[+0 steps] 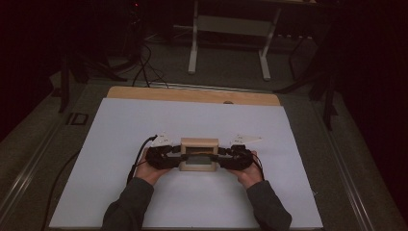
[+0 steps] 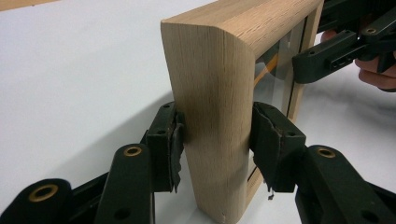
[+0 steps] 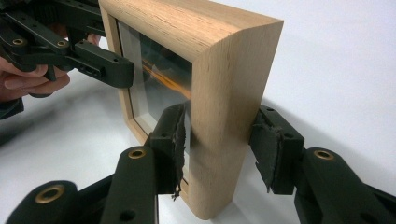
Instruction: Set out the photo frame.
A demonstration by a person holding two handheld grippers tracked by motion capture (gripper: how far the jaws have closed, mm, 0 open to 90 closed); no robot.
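White sheet on a wooden tabletop in a dim room.
The white sheet (image 1: pixel 144 125) covers most of the tabletop (image 1: pixel 192 95); at upper centre of the frame stands a white-legged frame (image 1: pixel 230 29), black cables (image 1: pixel 144 67) trailing at upper left.

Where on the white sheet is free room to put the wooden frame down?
The white sheet is bare behind the wooden frame, up to the table's wood edge, and at both sides. Crowded: the near middle, with hands and both tongs.
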